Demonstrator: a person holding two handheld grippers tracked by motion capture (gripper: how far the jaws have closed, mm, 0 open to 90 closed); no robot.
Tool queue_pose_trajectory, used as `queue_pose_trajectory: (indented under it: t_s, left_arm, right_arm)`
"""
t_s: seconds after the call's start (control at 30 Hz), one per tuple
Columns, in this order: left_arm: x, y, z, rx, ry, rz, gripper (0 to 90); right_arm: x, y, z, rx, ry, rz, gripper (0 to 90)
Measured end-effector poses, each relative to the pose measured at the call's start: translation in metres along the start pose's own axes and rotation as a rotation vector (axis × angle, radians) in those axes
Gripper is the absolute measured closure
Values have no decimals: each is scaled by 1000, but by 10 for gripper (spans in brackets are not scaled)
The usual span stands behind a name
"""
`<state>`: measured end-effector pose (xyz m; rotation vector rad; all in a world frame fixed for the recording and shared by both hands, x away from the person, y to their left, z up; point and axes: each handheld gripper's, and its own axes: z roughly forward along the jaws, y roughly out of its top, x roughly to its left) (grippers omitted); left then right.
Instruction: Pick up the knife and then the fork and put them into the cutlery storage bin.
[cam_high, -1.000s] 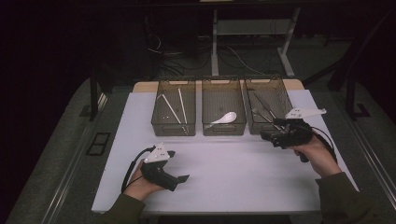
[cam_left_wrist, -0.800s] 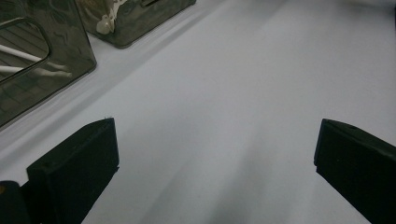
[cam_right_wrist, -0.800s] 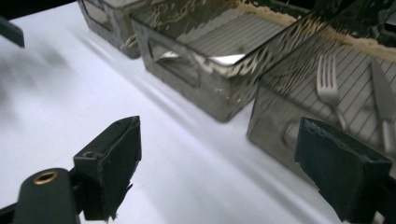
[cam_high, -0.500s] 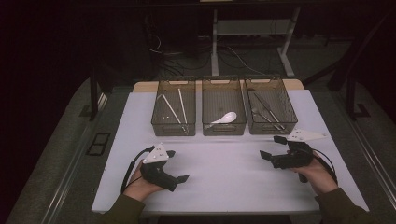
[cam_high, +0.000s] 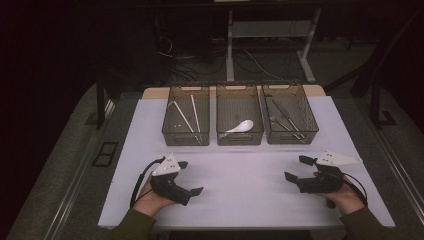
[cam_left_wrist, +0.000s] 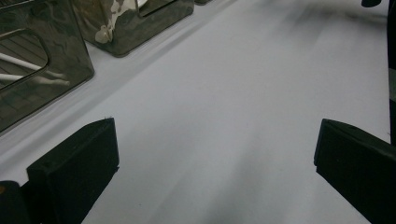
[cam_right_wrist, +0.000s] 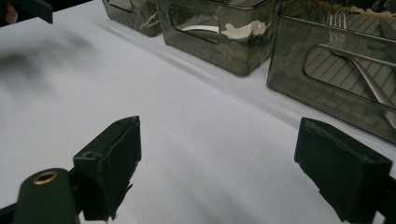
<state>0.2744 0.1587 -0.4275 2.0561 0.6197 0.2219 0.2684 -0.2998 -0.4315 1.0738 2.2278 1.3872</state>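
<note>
Three smoky clear bins stand in a row at the back of the white table (cam_high: 240, 172). Pale chopsticks (cam_high: 186, 116) lie in the left bin (cam_high: 172, 131). The middle bin (cam_high: 239, 139) holds a white spoon (cam_high: 241, 126). Metal cutlery (cam_high: 285, 120) lies in the right bin (cam_high: 311, 120). My left gripper (cam_high: 190, 177) rests at the front left, open, with bare table between its jaws (cam_left_wrist: 212, 154). At the front right my right gripper (cam_high: 297, 168) is open too, low over the table, nothing between its jaws (cam_right_wrist: 224, 163).
Both grippers point inward toward each other across a bare stretch of table. In the right gripper view the right bin (cam_right_wrist: 336, 70) with a fork stands close ahead, and the middle bin (cam_right_wrist: 219, 32) beside it. Dark floor, cables and desk legs lie beyond the table.
My right gripper has come back from the front of the right bin toward the person and sunk to the table's front right. The left gripper has not moved.
</note>
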Motion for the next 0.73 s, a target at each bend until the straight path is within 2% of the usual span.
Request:
queue_pose_trajectory:
  t_s: [0.23,0.6,0.73]
  left_arm:
    - [-1,-1,1,3,0,-6,0]
    - [-1,-1,2,8,5,-8,0]
    - [0,-3,3,34,12,-11,0]
  right_arm:
    - [1,-9,-8,12,-5,0,148]
    - [0,-11,-8,15,0,6,148]
    - [0,-11,-8,15,0,6,148]
